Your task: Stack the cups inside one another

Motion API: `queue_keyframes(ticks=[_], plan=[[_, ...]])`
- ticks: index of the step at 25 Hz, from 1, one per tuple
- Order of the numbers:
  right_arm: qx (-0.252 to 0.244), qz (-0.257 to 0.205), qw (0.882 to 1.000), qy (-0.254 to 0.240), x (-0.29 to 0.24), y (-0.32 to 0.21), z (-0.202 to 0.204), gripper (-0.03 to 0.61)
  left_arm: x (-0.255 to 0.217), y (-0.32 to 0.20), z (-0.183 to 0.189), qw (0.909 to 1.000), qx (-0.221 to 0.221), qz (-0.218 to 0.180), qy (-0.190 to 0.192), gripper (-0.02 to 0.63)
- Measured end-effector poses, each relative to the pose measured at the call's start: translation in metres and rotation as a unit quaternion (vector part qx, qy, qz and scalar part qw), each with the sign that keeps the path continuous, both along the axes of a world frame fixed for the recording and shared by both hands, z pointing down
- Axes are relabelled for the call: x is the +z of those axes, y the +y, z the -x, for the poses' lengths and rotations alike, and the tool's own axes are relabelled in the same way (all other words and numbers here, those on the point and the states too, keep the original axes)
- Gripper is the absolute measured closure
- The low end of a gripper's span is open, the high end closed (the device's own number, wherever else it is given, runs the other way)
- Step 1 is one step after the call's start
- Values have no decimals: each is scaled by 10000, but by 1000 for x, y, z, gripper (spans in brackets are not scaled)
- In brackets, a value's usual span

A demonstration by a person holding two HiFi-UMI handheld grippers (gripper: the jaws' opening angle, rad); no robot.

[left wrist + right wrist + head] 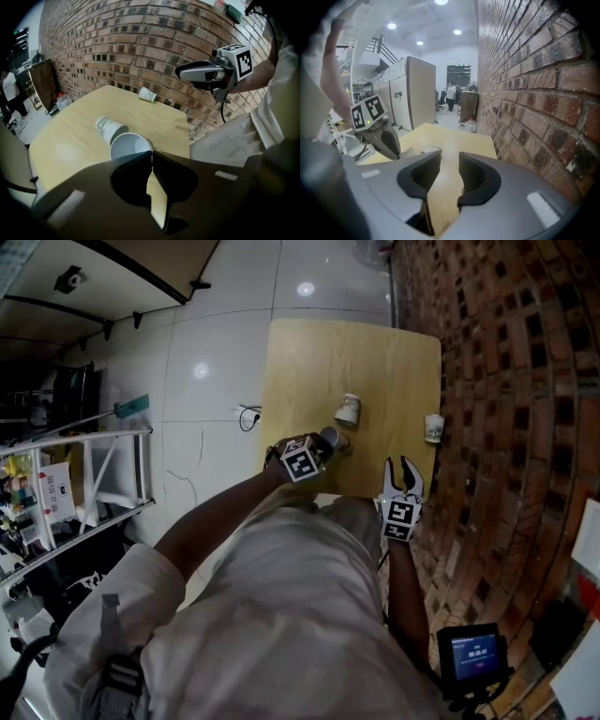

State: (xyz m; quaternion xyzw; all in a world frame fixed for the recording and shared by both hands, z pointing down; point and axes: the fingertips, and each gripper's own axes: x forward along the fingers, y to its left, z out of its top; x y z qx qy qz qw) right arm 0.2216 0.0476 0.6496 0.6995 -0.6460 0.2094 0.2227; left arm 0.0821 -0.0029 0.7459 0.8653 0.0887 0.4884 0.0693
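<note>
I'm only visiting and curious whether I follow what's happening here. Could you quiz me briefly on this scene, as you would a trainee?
1. How many paper cups are on or above the wooden table?
2. True or false: the right gripper holds a cup.
3. The left gripper pinches its held cup by: A) the base; B) the rim; C) the middle of the wall.
Key: 1. Three: the held cup, a printed cup lying beside it, a far cup lying near the brick wall. 2. False: its jaws stand apart, nothing between them. 3. B.
</note>
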Motion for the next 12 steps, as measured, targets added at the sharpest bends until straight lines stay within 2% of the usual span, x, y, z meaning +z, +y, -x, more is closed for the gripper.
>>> queue_keyframes(ticks=[6, 12], plan=[[-45, -51, 10000, -42, 4, 0, 24, 453, -11, -14, 33, 9985, -53, -519, -186, 584], [-112, -112, 9999, -40, 3, -6, 44, 456, -11, -18, 59, 9946, 159, -905, -475, 584]])
